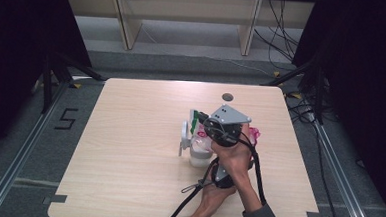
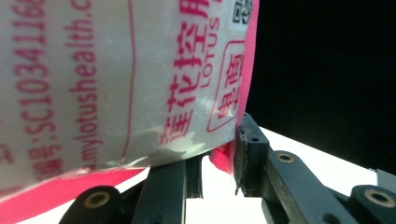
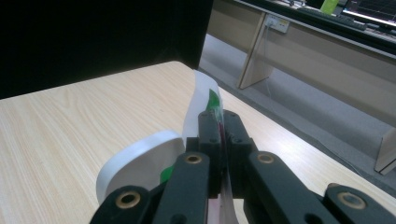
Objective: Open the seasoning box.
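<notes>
White-and-pink printed pouch [image 2: 116, 79], lower edge pinched between black jaws

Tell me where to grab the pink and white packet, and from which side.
Grip the packet on its flat pink sealed edge, coming from below, where the left tongs already pinch it. The seam is thin and stiff, whereas the printed body bulges.

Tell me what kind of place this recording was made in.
Probably a lab or recording studio: a bare wooden table ringed by black curtains, floor rails and loose cables, with office desks behind.
</notes>
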`<state>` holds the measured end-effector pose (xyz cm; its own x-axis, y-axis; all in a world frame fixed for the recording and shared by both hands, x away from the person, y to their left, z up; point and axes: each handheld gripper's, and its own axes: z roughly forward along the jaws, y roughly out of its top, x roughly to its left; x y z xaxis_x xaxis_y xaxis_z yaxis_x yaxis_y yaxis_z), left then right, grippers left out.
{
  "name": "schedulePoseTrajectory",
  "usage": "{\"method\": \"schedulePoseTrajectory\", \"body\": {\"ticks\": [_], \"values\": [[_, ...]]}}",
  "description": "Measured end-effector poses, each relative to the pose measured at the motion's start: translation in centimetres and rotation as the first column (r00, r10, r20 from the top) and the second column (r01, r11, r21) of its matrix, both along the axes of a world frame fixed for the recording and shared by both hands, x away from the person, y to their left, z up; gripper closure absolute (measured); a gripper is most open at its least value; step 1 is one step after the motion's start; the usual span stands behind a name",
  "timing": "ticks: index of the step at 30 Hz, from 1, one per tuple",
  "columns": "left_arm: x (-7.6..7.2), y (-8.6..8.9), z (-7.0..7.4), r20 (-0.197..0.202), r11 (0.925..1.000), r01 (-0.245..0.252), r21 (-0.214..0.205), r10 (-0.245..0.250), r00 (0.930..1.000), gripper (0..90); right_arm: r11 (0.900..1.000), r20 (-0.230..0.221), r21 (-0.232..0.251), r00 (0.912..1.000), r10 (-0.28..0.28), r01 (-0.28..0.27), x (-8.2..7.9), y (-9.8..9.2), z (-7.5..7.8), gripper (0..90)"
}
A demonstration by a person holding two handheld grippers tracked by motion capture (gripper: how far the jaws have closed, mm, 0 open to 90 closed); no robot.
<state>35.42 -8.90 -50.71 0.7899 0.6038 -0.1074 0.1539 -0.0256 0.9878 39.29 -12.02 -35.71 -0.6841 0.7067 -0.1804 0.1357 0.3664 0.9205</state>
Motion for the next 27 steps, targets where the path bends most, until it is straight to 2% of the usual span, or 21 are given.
{"method": "schedulePoseTrajectory", "body": {"ticks": [1, 2, 4, 5, 6, 8, 9, 10, 11, 12, 13, 15, 16, 17, 18, 19, 20, 21, 22, 24, 27], "values": [[-0.01, -0.02, -0.09, -0.005, 1.0, 0.0, -0.001, 0.0, 1.0, 74.9, 0.9999, 0.015, -0.012, 0.9999, 0.006, -0.006, 0.14, -0.06, 0.01, 89.1], [-0.02, 0.0, -0.12, -0.007, 1.0, -0.002, 0.001, 0.002, 1.0, 74.8, 0.9999, -0.011, -0.009, 0.9999, 0.005, -0.005, 0.16, -0.07, -0.07, 89.0], [-0.03, 0.02, -0.12, -0.004, 1.0, -0.003, -0.001, 0.003, 1.0, 74.8, 1.0, -0.008, -0.005, 0.9999, -0.008, 0.008, 0.08, -0.07, -0.12, 89.1], [-0.03, 0.03, -0.08, -0.001, 1.0, -0.003, 0.0, 0.003, 1.0, 74.9, 0.9998, -0.038, 0.019, 0.9993, -0.007, 0.008, -0.17, 0.11, -0.12, 89.0], [-0.03, 0.04, -0.07, 0.001, 1.0, -0.002, 0.0, 0.002, 1.0, 74.9, 0.9996, -0.046, 0.019, 0.9988, -0.019, 0.02, -0.31, 0.14, -0.08, 89.1], [-0.04, 0.05, -0.18, -0.002, 1.0, -0.004, 0.003, 0.004, 1.0, 74.9, 1.0, 0.003, -0.008, 1.0, 0.003, -0.003, 0.15, 0.02, -0.07, 89.1], [-0.04, 0.05, -0.18, -0.002, 1.0, -0.004, 0.003, 0.004, 1.0, 74.9, 1.0, 0.003, -0.008, 1.0, 0.003, -0.003, 0.15, 0.02, -0.07, 89.1], [-0.06, 0.04, -0.27, -0.004, 1.0, -0.007, 0.004, 0.007, 1.0, 74.9, 0.9999, -0.026, 0.008, 0.9996, -0.007, 0.007, 0.05, 0.1, -0.22, 89.1], [-0.08, 0.06, -0.27, -0.002, 1.0, -0.008, 0.004, 0.008, 1.0, 74.9, 1.0, -0.008, 0.003, 1.0, -0.006, 0.006, 0.07, 0.07, -0.2, 89.1], [-0.1, 0.16, -0.19, -0.002, 0.9999, -0.005, 0.014, 0.005, 1.0, 74.9, 1.0, -0.009, 0.001, 1.0, 0.001, -0.001, 0.06, 0.0, -0.12, 89.1], [-0.12, 0.15, -0.15, -0.001, 1.0, -0.003, 0.009, 0.003, 1.0, 74.9, 0.9999, -0.02, 0.003, 0.9997, 0.01, -0.01, 0.03, -0.01, -0.05, 89.1], [-0.12, -0.04, -0.24, -0.012, 0.9997, -0.018, -0.015, 0.017, 0.9998, 74.9, 0.9999, -0.012, -0.006, 0.9998, 0.013, -0.013, 0.16, -0.07, -0.04, 89.1], [-0.05, 0.02, -0.33, -0.002, 1.0, -0.01, 0.001, 0.01, 1.0, 74.9, 1.0, -0.013, 0.002, 0.9999, 0.0, 0.0, 0.16, 0.06, -0.21, 89.1], [-0.03, 0.0, -0.42, -0.007, 1.0, -0.006, -0.001, 0.006, 1.0, 74.9, 1.0, -0.029, 0.006, 0.9996, -0.005, 0.006, 0.11, 0.08, -0.29, 89.1], [-0.03, -0.01, -0.43, -0.004, 1.0, 0.001, 0.001, -0.001, 1.0, 74.9, 1.0, -0.008, -0.008, 1.0, 0.001, -0.001, 0.27, 0.0, -0.32, 89.1], [-0.15, 0.07, -0.35, -0.01, 0.9999, -0.009, 0.004, 0.009, 0.9999, 74.9, 1.0, -0.016, 0.001, 0.9999, -0.005, 0.005, 0.2, 0.03, -0.3, 89.1], [-0.23, -0.08, -0.31, -0.009, 0.9995, -0.025, -0.019, 0.025, 0.9996, 74.9, 1.0, -0.013, -0.004, 0.9999, -0.008, 0.008, 0.14, -0.07, -0.17, 89.1], [-0.24, -0.02, -0.24, -0.005, 0.9997, -0.022, -0.014, 0.022, 0.9997, 74.9, 1.0, -0.008, -0.007, 1.0, 0.004, -0.004, 0.19, -0.13, -0.07, 89.1], [-0.22, -0.02, -0.24, -0.004, 0.9998, -0.019, -0.012, 0.019, 0.9998, 74.9, 0.9999, -0.013, -0.004, 0.9998, 0.012, -0.012, 0.16, -0.04, -0.07, 89.1], [-0.19, -0.09, -0.37, -0.007, 0.9996, -0.023, -0.016, 0.022, 0.9997, 74.9, 0.9999, -0.018, 0.01, 0.9998, -0.009, 0.009, 0.07, 0.1, -0.22, 89.1], [-0.24, 0.01, -0.19, -0.001, 0.9997, -0.02, -0.015, 0.02, 0.9998, 74.9, 0.9999, -0.028, 0.002, 0.9995, 0.012, -0.012, 0.04, -0.02, -0.07, 89.1]]}}
